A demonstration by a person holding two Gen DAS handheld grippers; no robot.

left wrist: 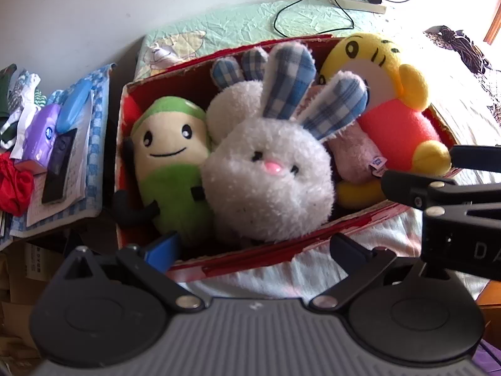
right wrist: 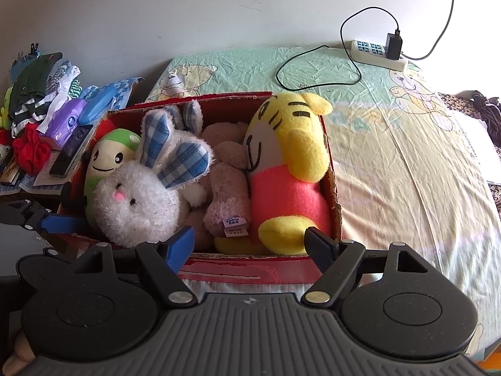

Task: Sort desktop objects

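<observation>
The bed (right wrist: pixel 407 163) spreads ahead of both claws and off to the right claw's right side, under a green and yellow bear-print sheet. On it, straight in front of the two claws, sits the red box (right wrist: pixel 238 274), its near wall just beyond the fingertips. Four plush toys fill it. The tiger (right wrist: pixel 291 169), yellow with a pink body, stands against the right wall, ahead of the right claw's right finger. The rabbit (left wrist: pixel 266 185), white with blue checked ears, lies dead ahead of the left claw, its face turned up. The green doll (left wrist: pixel 170 163) lies against the left wall, ahead of the left claw's blue left finger. The pink bear (right wrist: pixel 227 194) is wedged between rabbit and tiger, mostly hidden.

Left claw (left wrist: pixel 255 250): fingers apart, holding nothing, at the box's near edge. Right claw (right wrist: pixel 250 244): fingers apart too, empty, tips just at the near wall.

Far beyond the box, by the wall, lies a power strip (right wrist: pixel 377 51) with a black charger (right wrist: pixel 393 47) plugged in.
</observation>
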